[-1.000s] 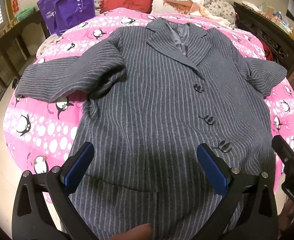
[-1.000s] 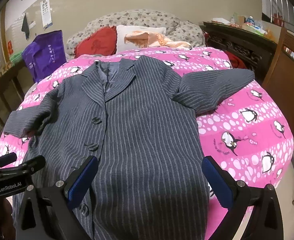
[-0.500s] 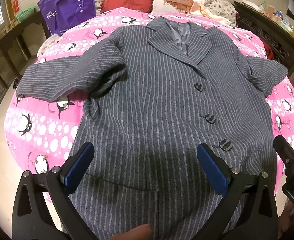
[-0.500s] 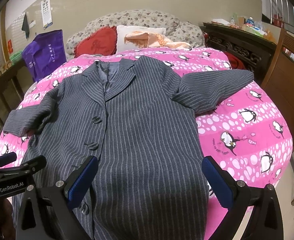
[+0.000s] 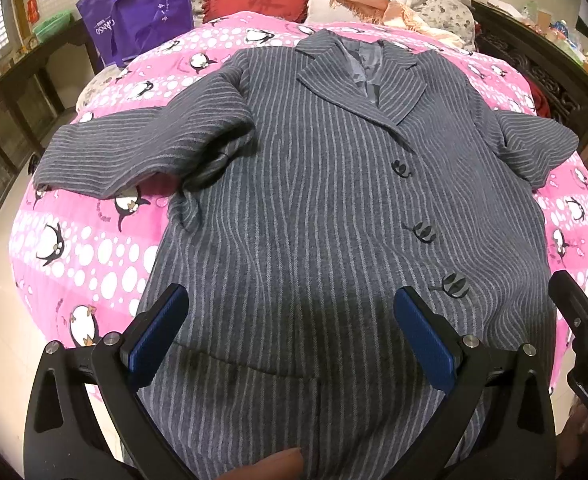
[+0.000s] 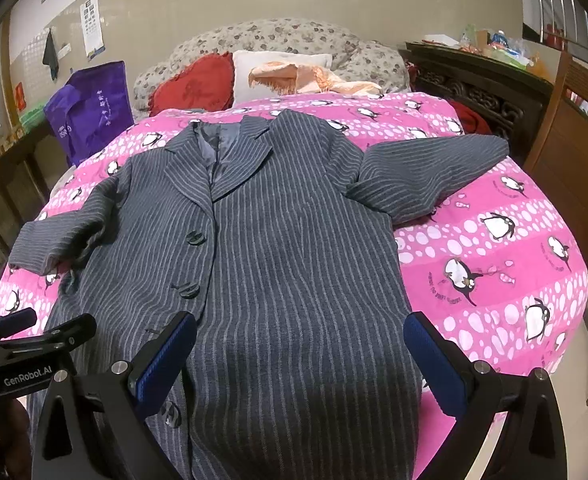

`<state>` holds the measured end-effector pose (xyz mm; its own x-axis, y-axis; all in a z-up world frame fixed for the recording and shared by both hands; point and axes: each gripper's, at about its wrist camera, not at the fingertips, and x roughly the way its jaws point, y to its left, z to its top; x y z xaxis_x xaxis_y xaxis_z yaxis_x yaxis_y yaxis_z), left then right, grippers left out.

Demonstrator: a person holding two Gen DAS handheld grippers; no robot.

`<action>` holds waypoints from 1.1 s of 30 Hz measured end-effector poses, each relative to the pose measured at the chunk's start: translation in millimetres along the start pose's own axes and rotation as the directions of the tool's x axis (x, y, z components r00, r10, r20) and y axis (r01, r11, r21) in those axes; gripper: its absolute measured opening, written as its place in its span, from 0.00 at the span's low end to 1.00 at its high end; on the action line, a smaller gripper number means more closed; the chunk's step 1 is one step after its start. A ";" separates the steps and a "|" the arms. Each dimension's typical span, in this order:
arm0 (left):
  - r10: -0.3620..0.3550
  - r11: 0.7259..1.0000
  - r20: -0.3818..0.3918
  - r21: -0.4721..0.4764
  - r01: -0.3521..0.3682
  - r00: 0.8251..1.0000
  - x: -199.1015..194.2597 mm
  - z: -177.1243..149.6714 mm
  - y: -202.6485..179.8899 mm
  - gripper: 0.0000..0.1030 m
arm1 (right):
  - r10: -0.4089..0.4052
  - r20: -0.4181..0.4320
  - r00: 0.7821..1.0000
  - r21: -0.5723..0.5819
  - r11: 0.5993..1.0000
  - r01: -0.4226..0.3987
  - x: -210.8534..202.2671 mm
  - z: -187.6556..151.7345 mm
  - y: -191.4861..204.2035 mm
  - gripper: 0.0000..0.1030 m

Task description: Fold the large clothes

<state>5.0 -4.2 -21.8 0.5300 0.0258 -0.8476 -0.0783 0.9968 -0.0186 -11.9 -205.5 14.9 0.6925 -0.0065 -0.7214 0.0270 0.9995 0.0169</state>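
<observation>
coat (image 5: 314, 220) flat on bedspread (image 5: 78, 248) | left gripper (image 5: 290, 332) – fingers wide, empty | right gripper (image 6: 300, 354) – same

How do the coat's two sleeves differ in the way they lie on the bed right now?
The left sleeve looks longer and ends near the quilt's edge; the right sleeve stops short, with quilt beyond its cuff. The left sleeve bunches into folds at the armpit; the right sleeve lies smoother. Both spread outward from the coat, and neither is folded in yet.
</observation>
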 end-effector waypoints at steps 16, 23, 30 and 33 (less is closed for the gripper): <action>0.002 1.000 -0.017 -0.004 -0.002 1.000 3.7 -2.0 -1.8 1.00 | 0.011 0.004 1.000 -0.018 1.000 -0.011 -2.7 -4.4 3.7 1.00; 0.006 1.000 -0.010 -0.003 -0.006 1.000 -0.5 -1.8 -3.1 1.00 | 0.020 -0.003 1.000 -0.015 1.000 -0.020 -3.7 -6.1 2.6 1.00; 0.014 1.000 0.003 -0.006 -0.014 1.000 -7.8 -3.7 -3.6 1.00 | 0.034 0.002 0.999 -0.017 0.999 -0.034 -8.0 -6.5 2.7 1.00; 0.017 1.000 0.006 0.000 -0.017 1.000 -9.9 -4.3 -5.7 1.00 | 0.035 0.008 0.999 -0.008 0.999 -0.035 -10.8 -6.7 -0.7 1.00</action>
<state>-3.3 -10.5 -15.6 0.5339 0.0427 -0.8445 -0.0872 0.9962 -0.0047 -24.3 -205.9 18.0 0.6986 0.0284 -0.7149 -0.0032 0.9993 0.0365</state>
